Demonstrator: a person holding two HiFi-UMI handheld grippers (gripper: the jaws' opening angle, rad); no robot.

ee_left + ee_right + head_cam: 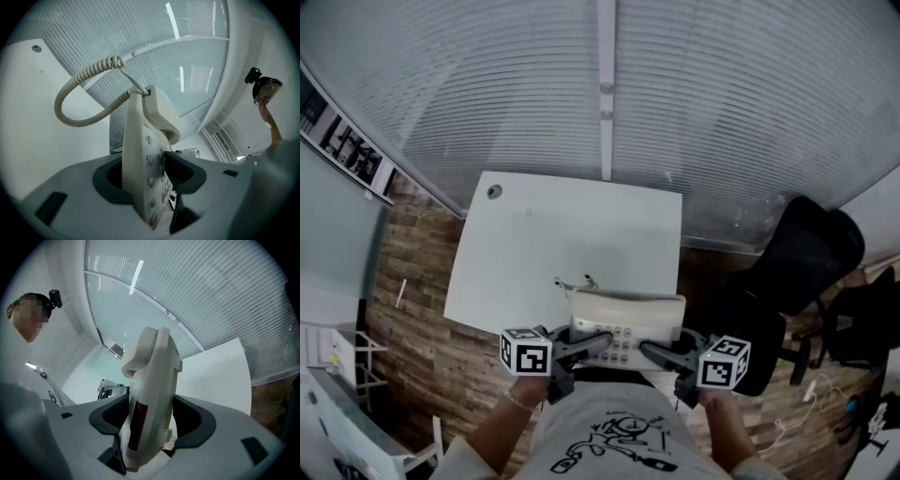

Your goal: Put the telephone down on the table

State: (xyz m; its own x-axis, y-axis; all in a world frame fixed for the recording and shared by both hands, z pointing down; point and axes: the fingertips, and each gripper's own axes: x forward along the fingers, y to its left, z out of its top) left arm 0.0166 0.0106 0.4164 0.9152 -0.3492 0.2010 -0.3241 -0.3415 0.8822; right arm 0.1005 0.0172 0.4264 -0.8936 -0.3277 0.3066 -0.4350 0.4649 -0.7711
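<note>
**Telephone held between both tools**

The left tool (598, 343) clamps the left end of the telephone (630, 309), and the right tool (654, 353) clamps its right end. The telephone hangs over the near edge of the white desk (534, 234); contact with it is not discernible. The coiled cord (77, 96) loops beyond.

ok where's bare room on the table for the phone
Nearly the whole white table is bare, from the round hole in its far left corner to the right edge by the black chair. Crowded only at the near edge: the telephone and its coiled cord.
</note>
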